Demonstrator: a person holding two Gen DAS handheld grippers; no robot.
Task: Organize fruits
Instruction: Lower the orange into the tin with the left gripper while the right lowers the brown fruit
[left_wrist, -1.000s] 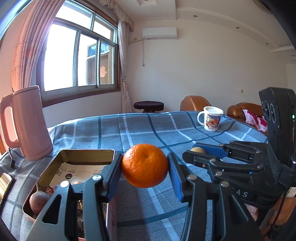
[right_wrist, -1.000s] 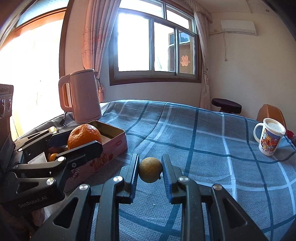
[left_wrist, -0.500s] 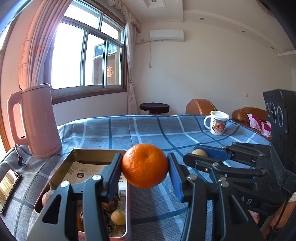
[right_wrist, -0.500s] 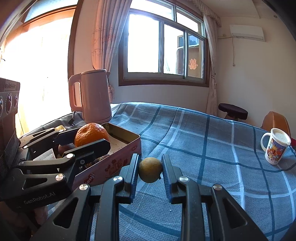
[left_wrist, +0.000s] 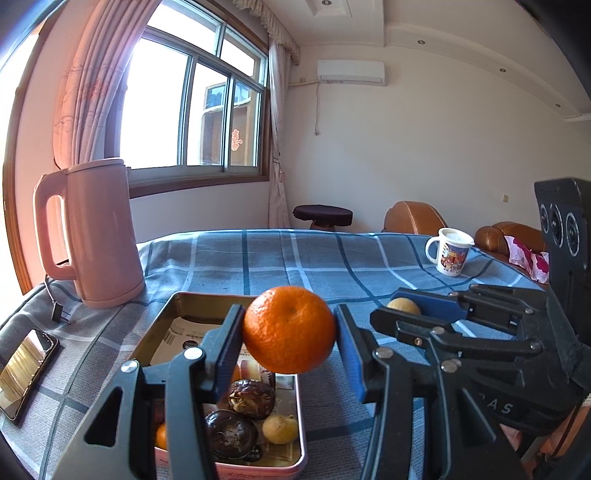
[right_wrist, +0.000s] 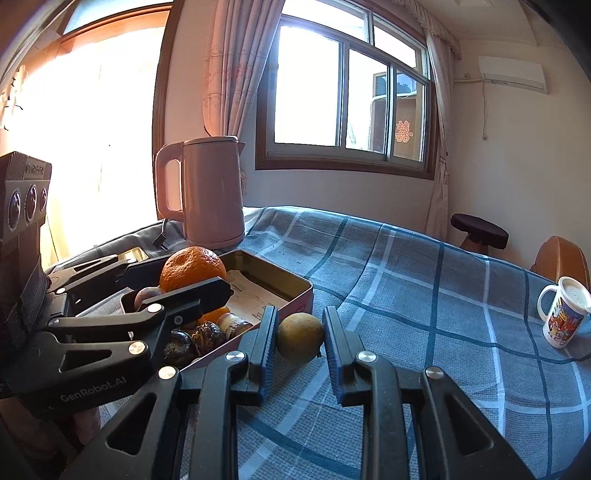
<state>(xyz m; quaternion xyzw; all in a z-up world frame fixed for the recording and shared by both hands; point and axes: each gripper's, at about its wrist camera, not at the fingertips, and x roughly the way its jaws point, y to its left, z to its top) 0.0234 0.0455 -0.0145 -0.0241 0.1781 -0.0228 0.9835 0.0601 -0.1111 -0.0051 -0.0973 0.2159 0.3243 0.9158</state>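
My left gripper (left_wrist: 290, 332) is shut on a big orange (left_wrist: 289, 329), held in the air over the right side of an open pink tin (left_wrist: 184, 300). The tin holds several fruits, among them dark wrinkled ones (left_wrist: 231, 434) and a small yellow one (left_wrist: 280, 428), on a printed paper. My right gripper (right_wrist: 300, 338) is shut on a small yellow-green fruit (right_wrist: 300, 336), hovering just right of the tin (right_wrist: 291, 284). The right wrist view also shows the left gripper (right_wrist: 192, 284) with the orange (right_wrist: 192, 267) above the tin.
A pink kettle (left_wrist: 98, 232) with its cord stands behind the tin at the left. A phone (left_wrist: 22, 369) lies at the table's left edge. A printed mug (left_wrist: 450, 254) sits far right on the blue checked cloth (left_wrist: 295, 258). Stool and brown chairs stand beyond the table.
Both grippers have carried their fruits leftward toward the tin. The orange now hangs over the tin's interior, and more of the fruits inside show. Neither grip has changed.
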